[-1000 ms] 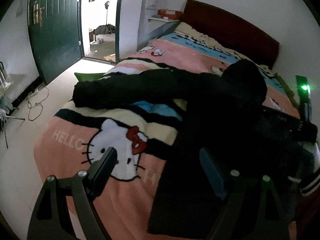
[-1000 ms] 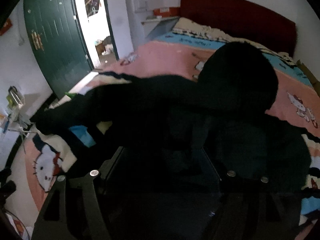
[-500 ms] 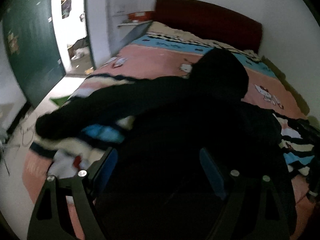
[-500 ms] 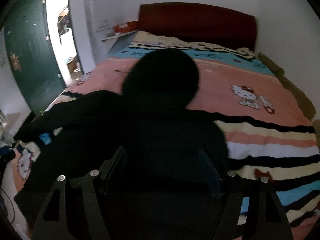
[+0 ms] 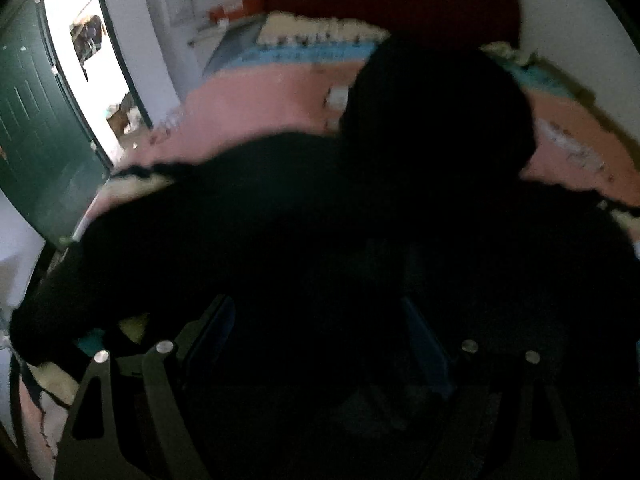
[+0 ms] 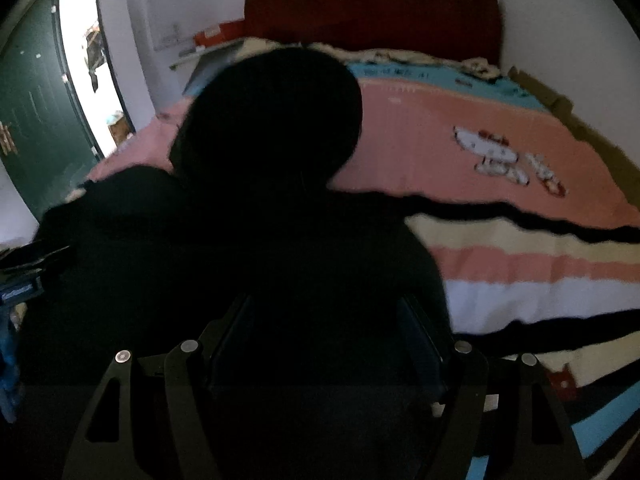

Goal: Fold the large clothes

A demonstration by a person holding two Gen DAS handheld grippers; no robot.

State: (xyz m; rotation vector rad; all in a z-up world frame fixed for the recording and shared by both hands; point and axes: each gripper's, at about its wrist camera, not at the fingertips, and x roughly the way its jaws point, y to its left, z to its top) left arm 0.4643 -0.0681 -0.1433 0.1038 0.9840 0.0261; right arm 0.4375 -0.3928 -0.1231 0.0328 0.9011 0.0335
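Lay spread across the pink cartoon-print bedspread: a black hooded jacket, hood toward the far headboard, one sleeve out to the left. Looked bulky, soft and floppy; best taken by hem or shoulder seams. Left gripper: jaws wide apart over the jacket's body, gripping nothing visible. Right gripper: likewise parted above dark cloth near its right edge; contact impossible to tell.
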